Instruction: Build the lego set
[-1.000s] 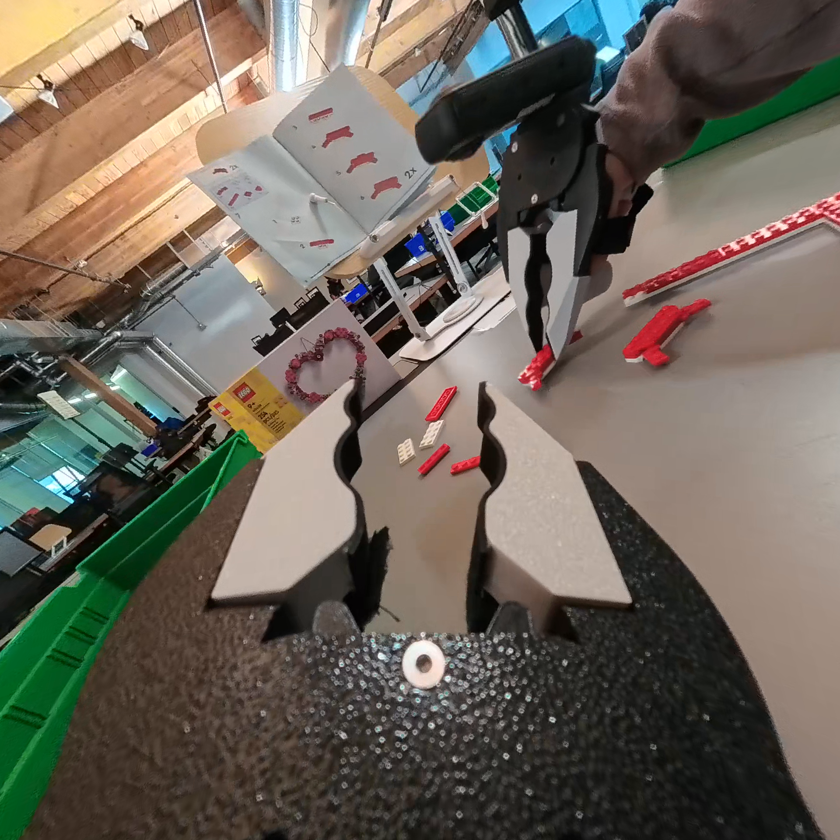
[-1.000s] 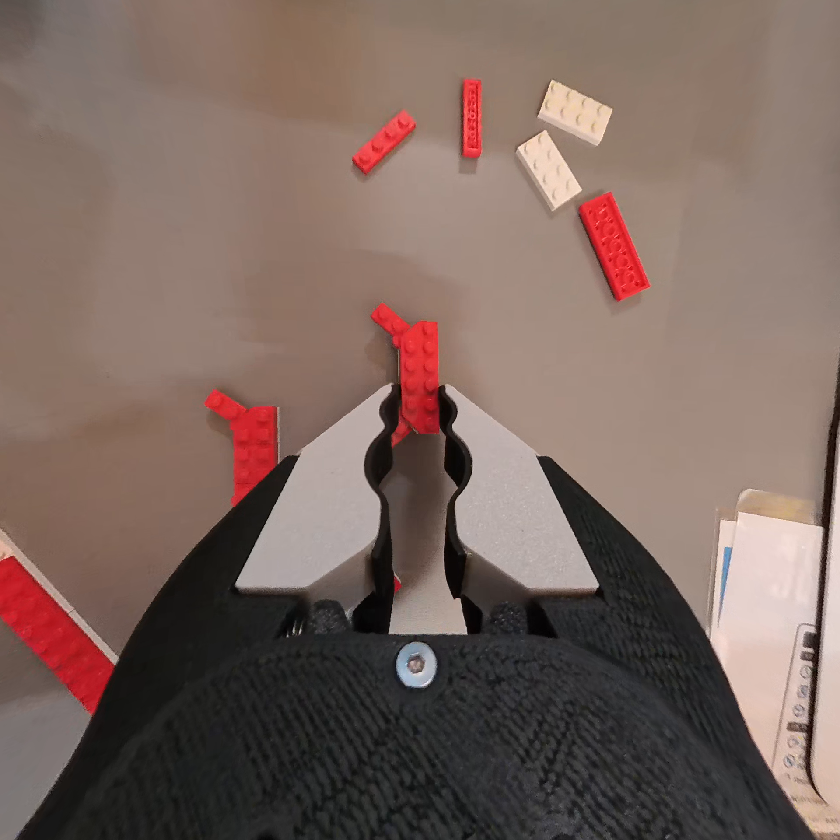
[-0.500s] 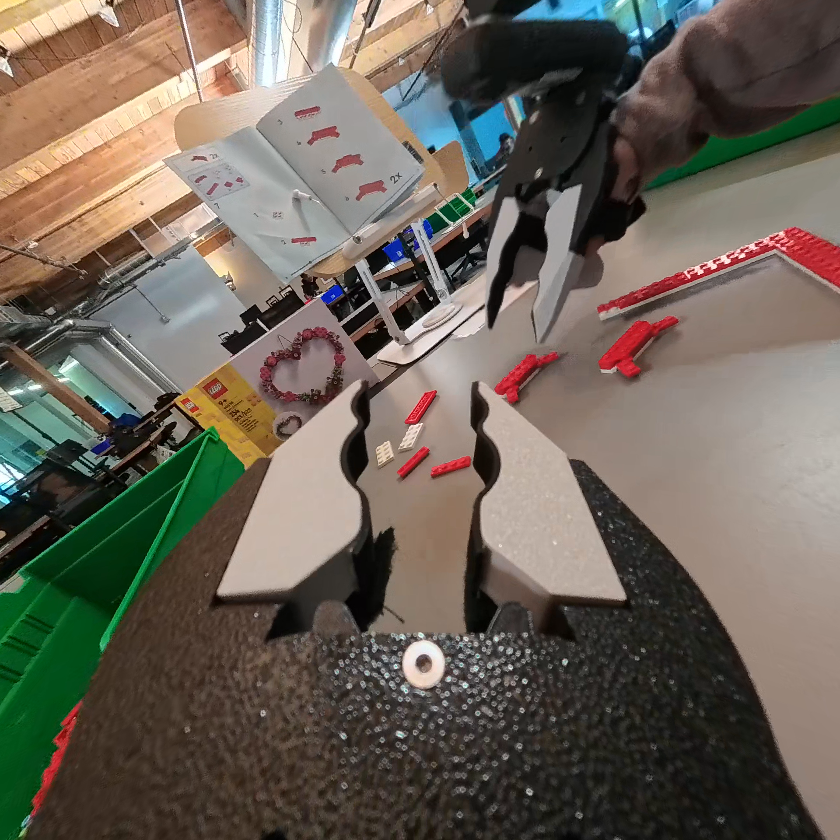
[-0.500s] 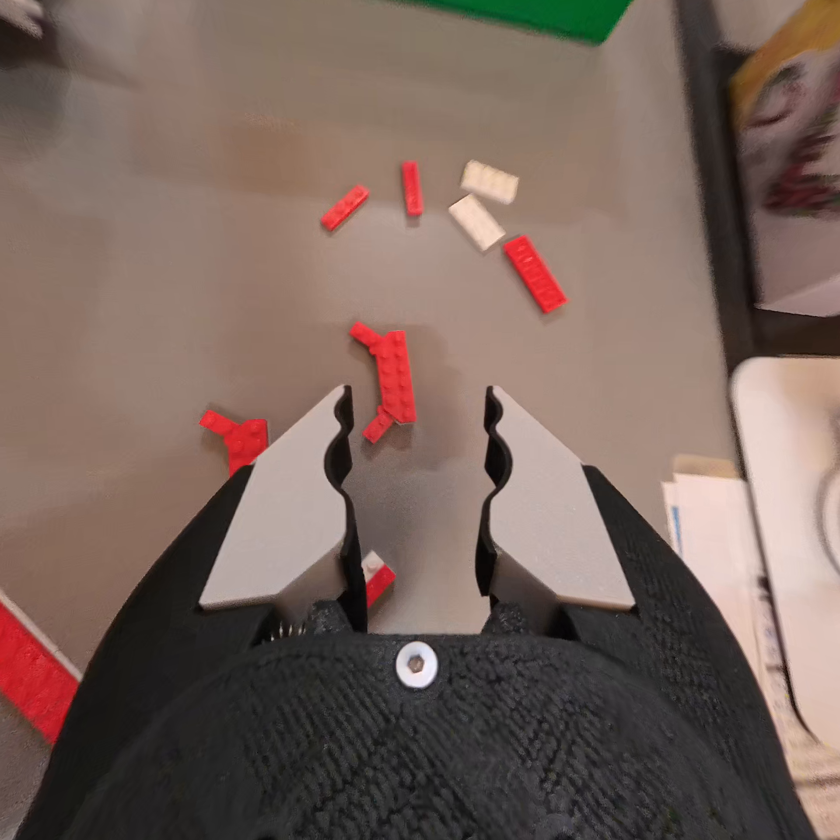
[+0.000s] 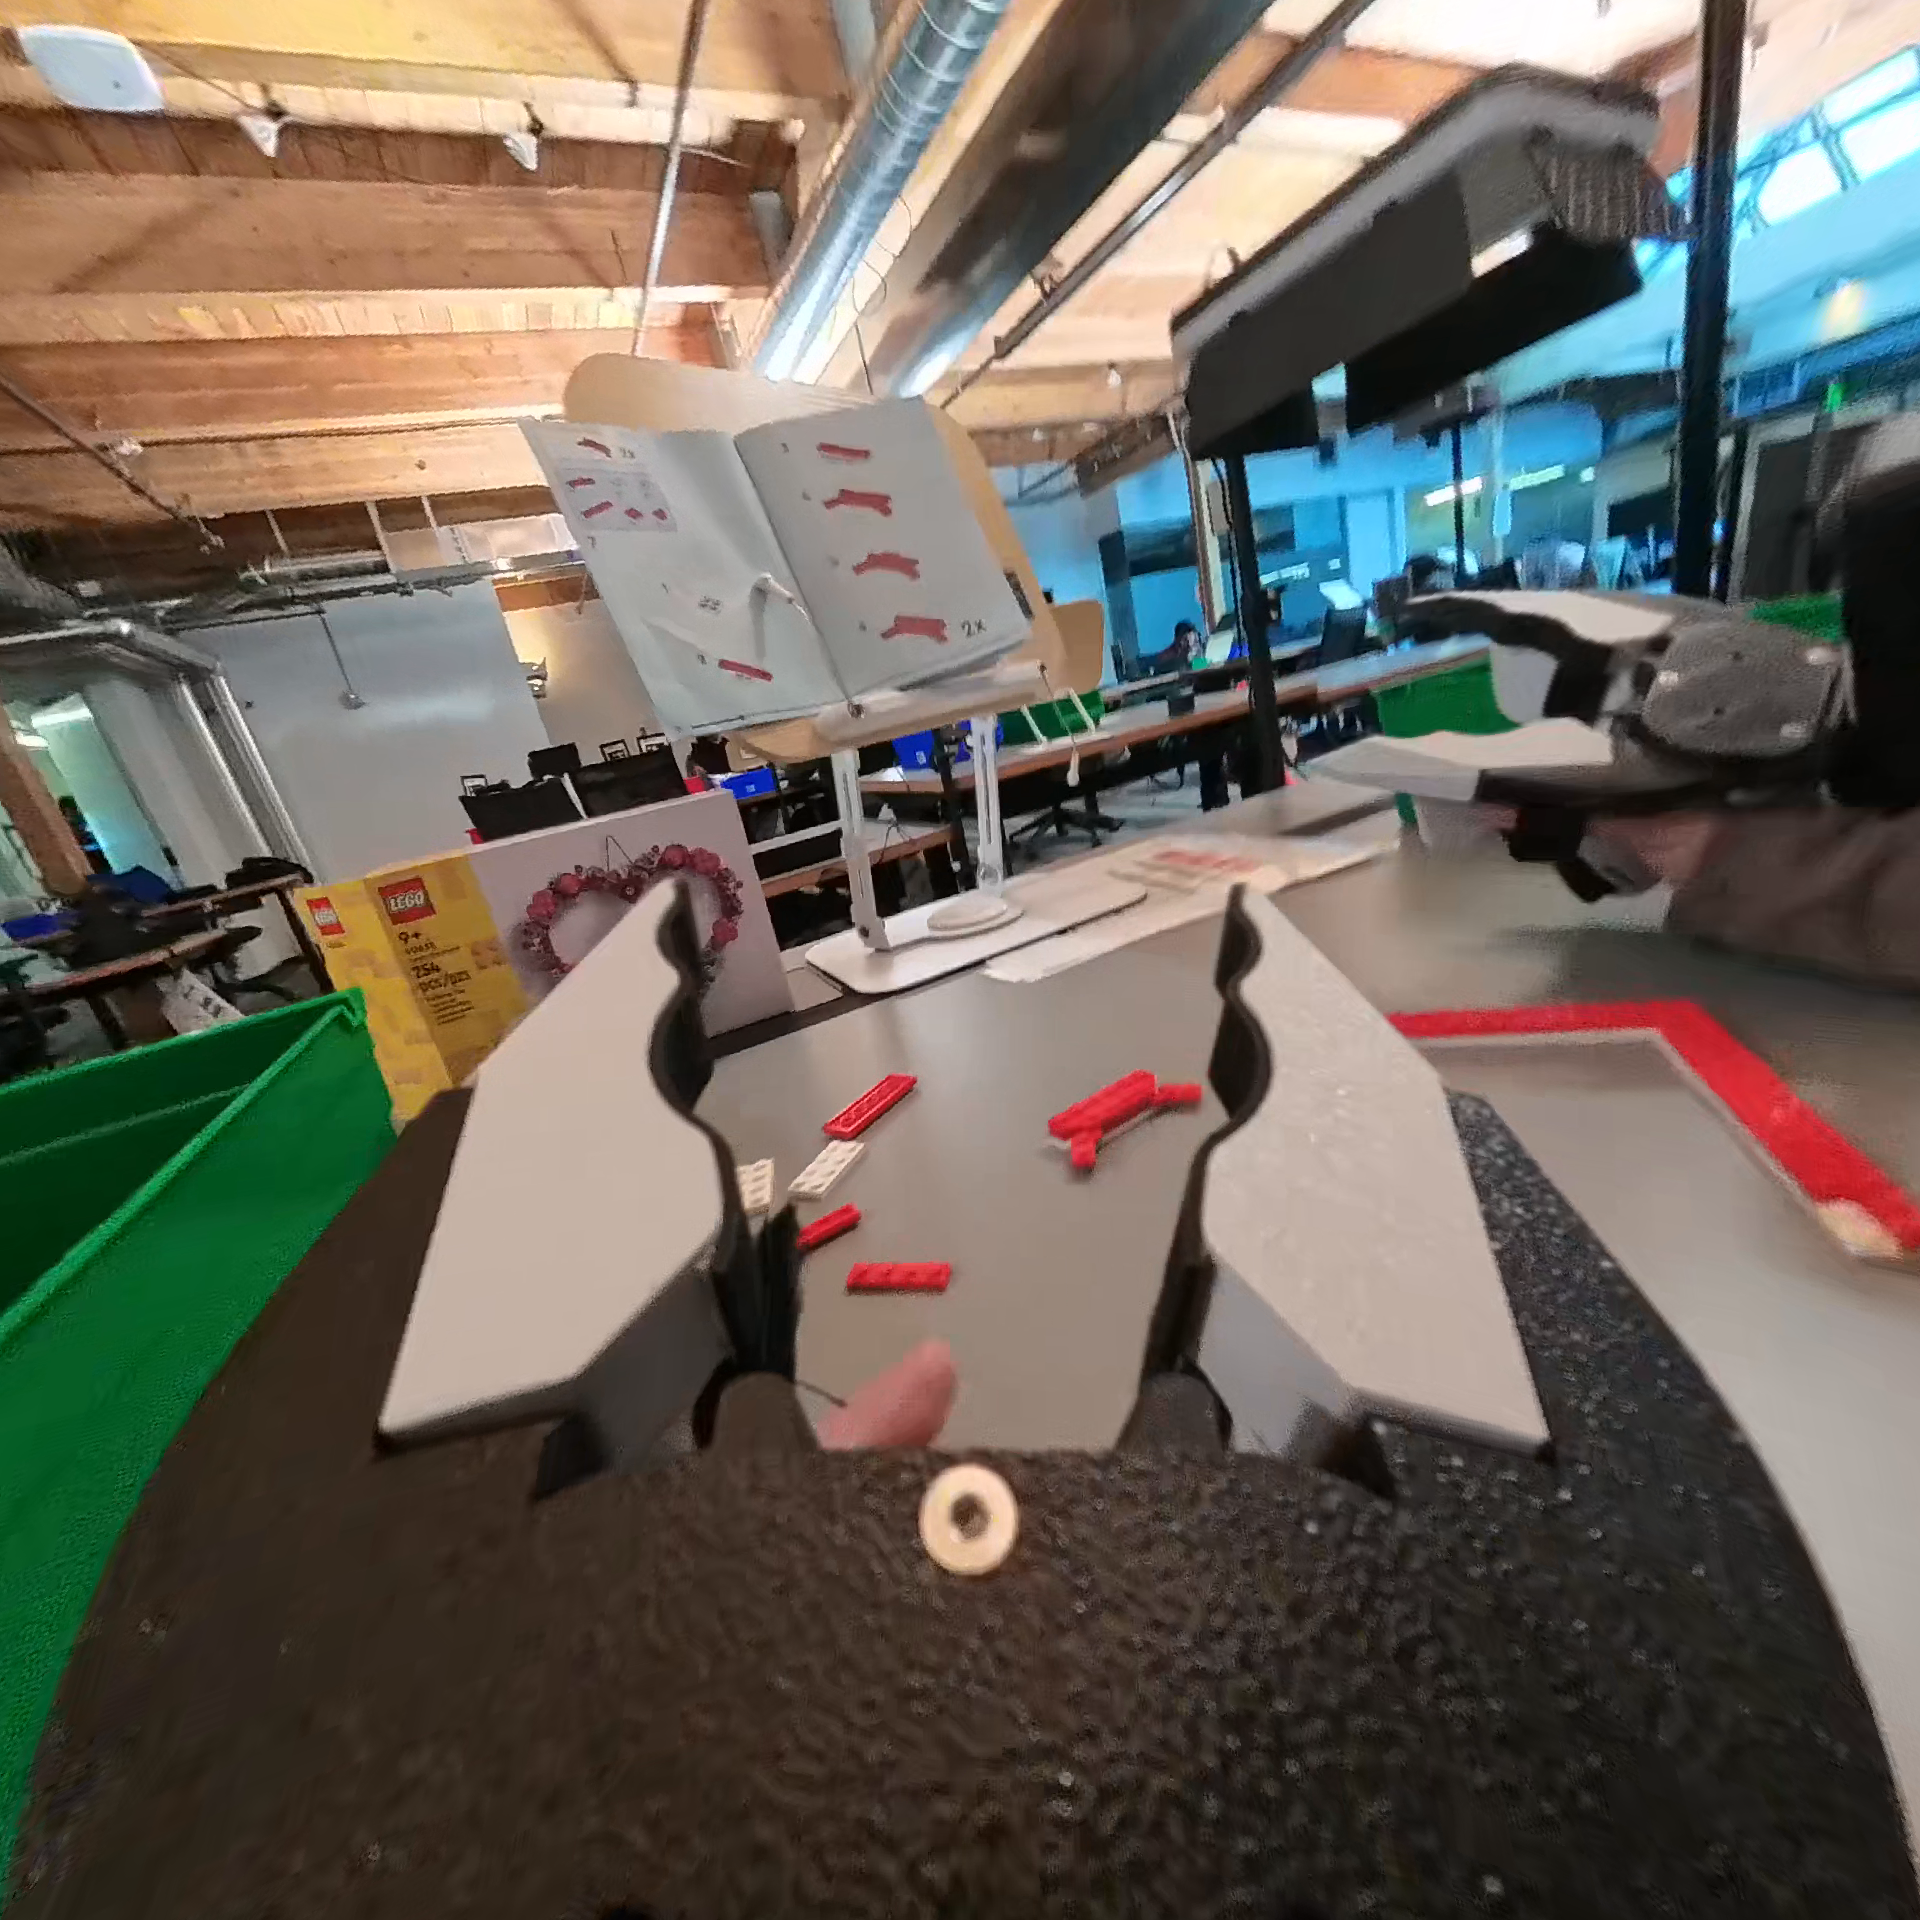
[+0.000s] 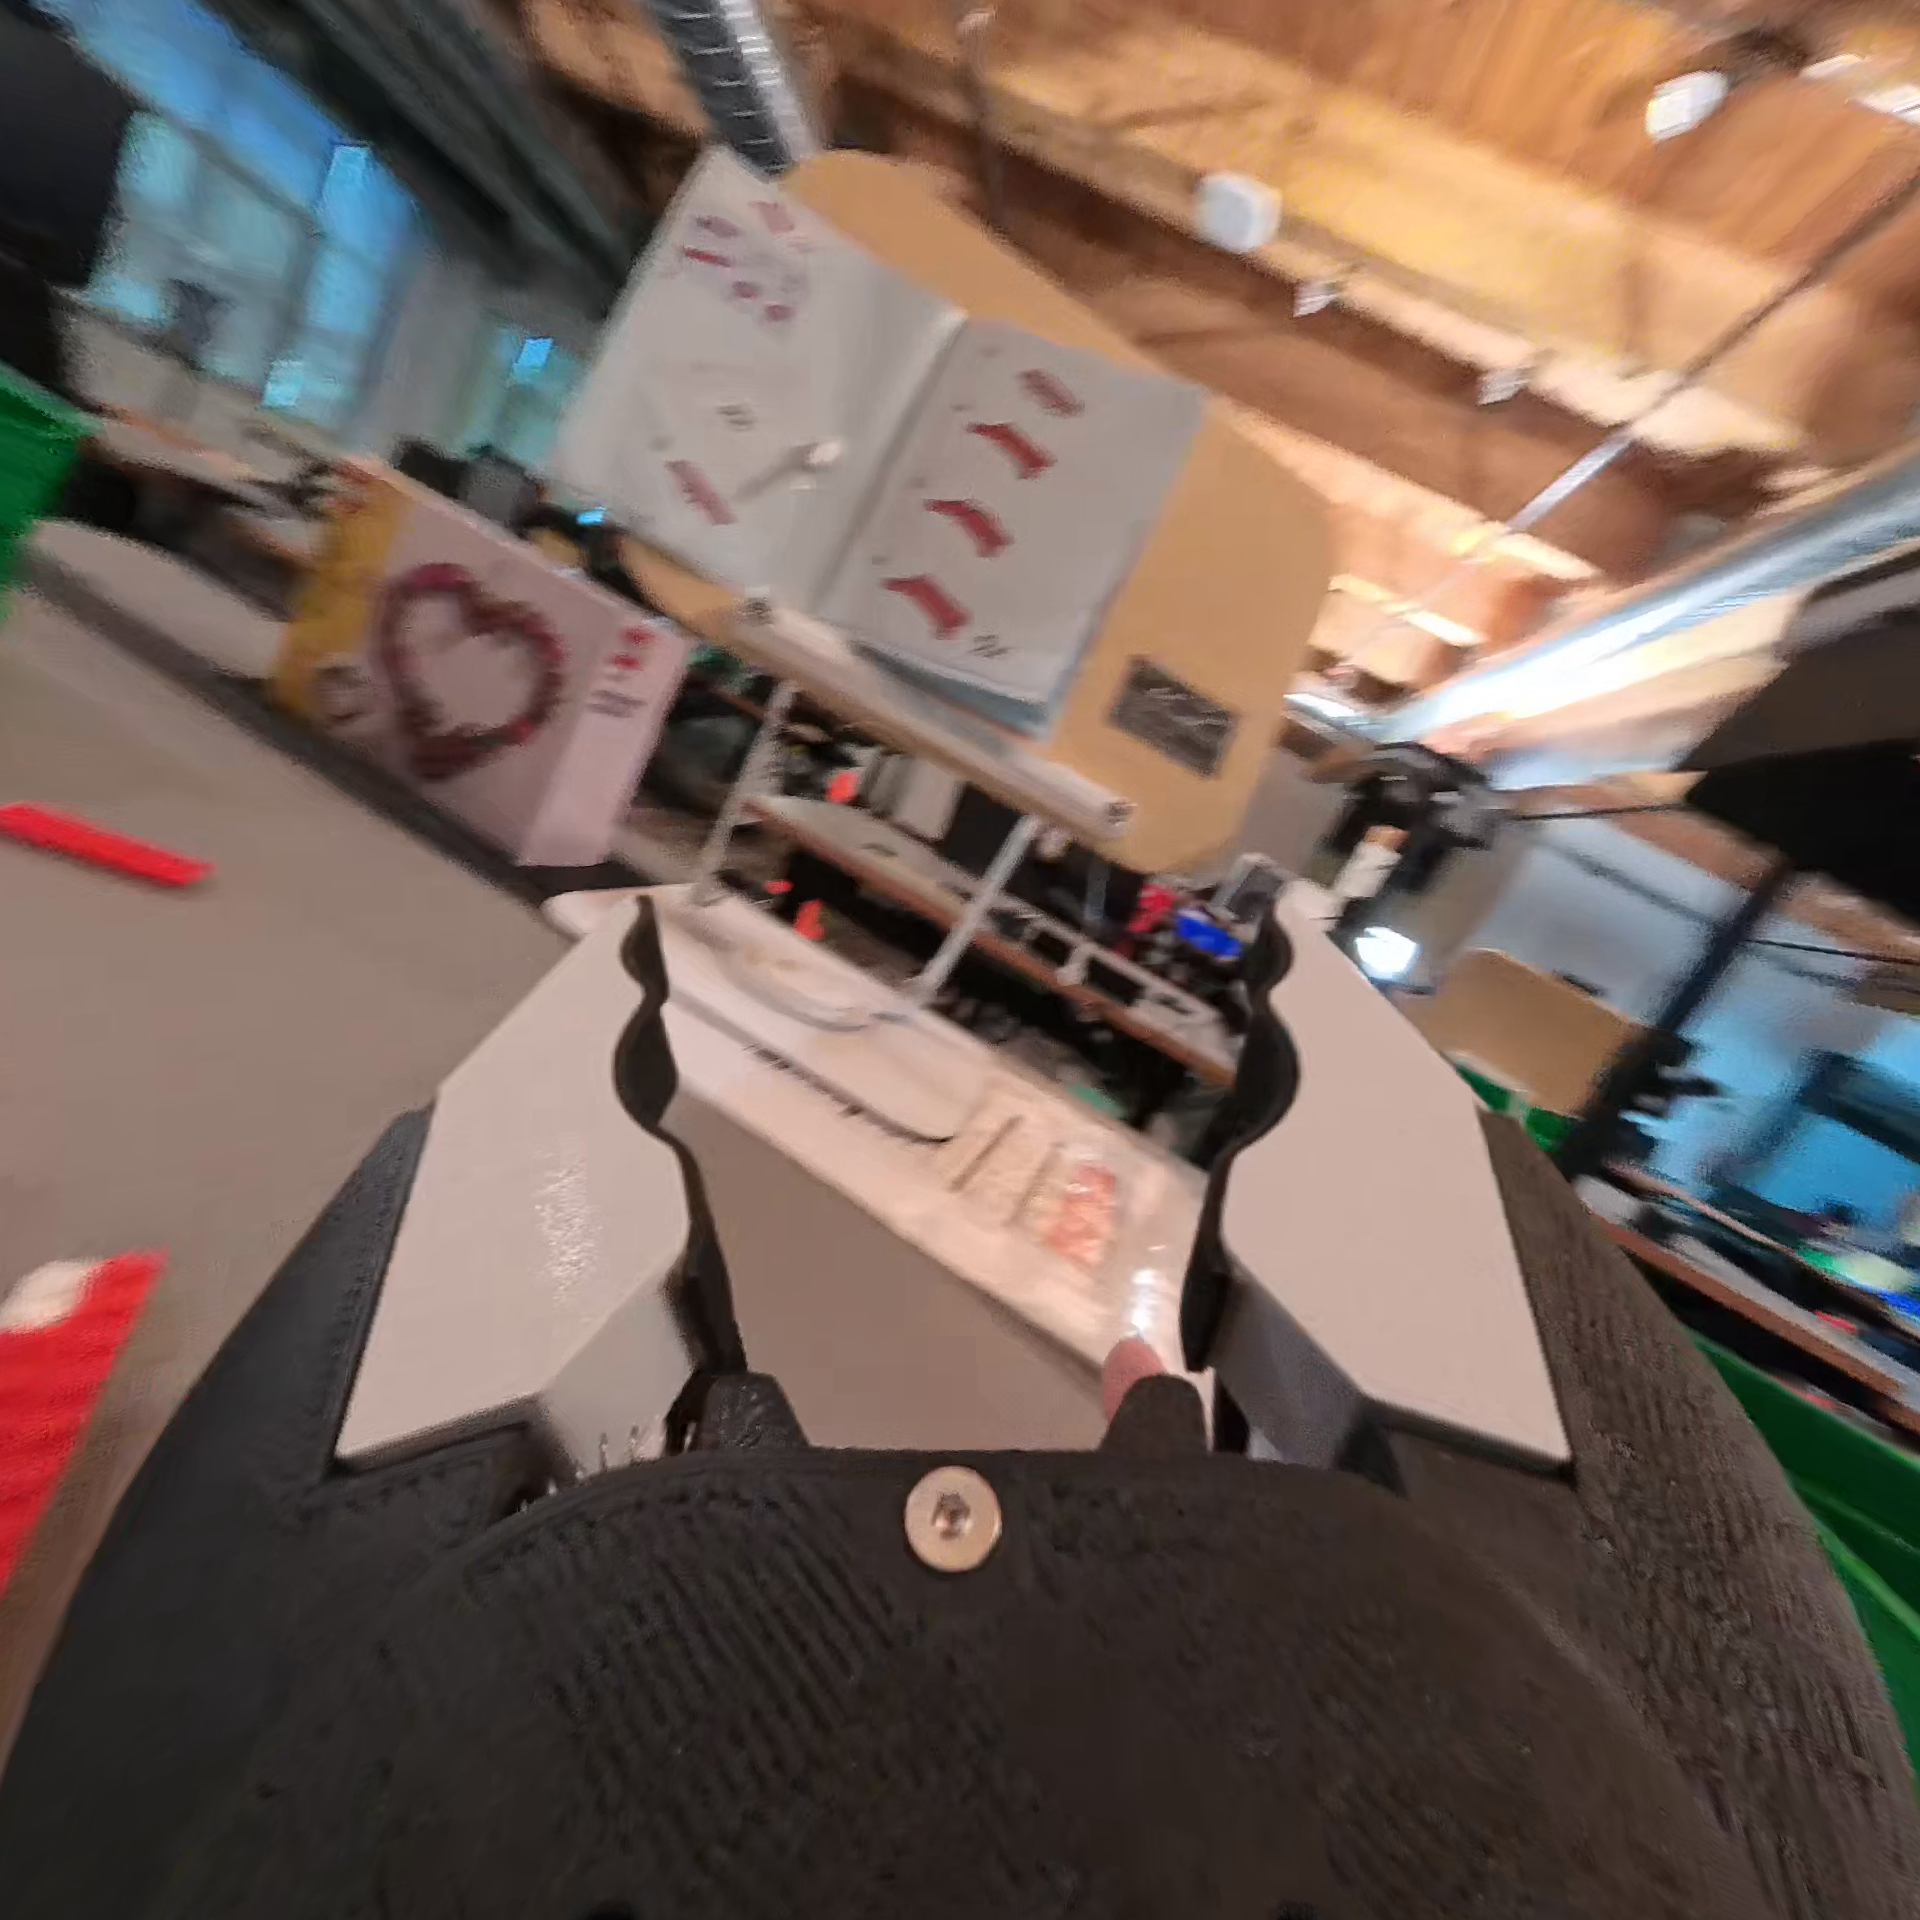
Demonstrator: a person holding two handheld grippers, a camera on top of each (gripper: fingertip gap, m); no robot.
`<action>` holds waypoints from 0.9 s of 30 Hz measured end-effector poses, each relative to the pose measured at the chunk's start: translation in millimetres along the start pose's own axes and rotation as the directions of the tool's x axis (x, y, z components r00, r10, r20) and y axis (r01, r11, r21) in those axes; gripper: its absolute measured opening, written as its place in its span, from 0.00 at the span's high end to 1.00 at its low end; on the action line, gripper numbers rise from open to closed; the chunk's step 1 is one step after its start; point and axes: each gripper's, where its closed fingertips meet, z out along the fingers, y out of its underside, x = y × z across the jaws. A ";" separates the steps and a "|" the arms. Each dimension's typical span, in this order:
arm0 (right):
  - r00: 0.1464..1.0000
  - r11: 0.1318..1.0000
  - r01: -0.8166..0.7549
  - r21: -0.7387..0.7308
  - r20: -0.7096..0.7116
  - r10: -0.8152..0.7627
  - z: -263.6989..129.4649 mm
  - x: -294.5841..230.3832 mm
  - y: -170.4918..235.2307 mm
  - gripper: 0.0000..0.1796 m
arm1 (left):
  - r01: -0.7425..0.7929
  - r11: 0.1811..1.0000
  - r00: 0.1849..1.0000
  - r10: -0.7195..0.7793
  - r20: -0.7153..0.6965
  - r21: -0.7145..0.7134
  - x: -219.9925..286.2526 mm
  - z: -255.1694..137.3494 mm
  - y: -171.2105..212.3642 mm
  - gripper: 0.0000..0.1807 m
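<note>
My left gripper point(image 5: 956, 904) is wide open and holds nothing, low over the grey table point(image 5: 1039, 1351). Between its fingers I see a small red brick assembly point(image 5: 1117, 1112) lying on the table, loose red plates point(image 5: 871, 1103) point(image 5: 899, 1276) and white plates point(image 5: 826, 1169). A long red frame build point(image 5: 1714, 1081) lies at the right. My right gripper point(image 6: 956, 935) is also wide open and holds nothing. It is raised off the table at the right in the left wrist view point(image 5: 1371, 686). Its own view is blurred and faces the instruction booklet point(image 6: 883, 436).
The open booklet point(image 5: 779, 561) sits on a white stand point(image 5: 935, 935) at the table's far edge. The set's box point(image 5: 582, 956) stands left of it, and a green bin point(image 5: 156, 1195) at the left. Paper sheets point(image 5: 1195, 873) lie at the back right.
My right gripper opened, let go of the red assembly, which stays on the table, then lifted and swung up to the right. My left gripper opened wider.
</note>
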 end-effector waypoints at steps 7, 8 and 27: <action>0.990 0.990 -0.113 0.080 -0.077 0.119 31.2 21.9 0.8 0.36 | 0.075 0.997 0.992 -0.076 0.102 0.014 1.0 27.5 3.8 0.38; 0.991 0.991 -0.105 0.080 -0.076 0.111 37.7 22.7 2.7 0.36 | 0.055 0.998 0.992 -0.055 0.110 0.007 2.5 31.1 5.3 0.38; 0.984 0.981 -0.175 0.082 -0.030 0.178 119.1 8.6 27.2 0.43 | -0.193 0.976 0.948 0.211 0.239 -0.097 -23.3 33.3 18.2 0.41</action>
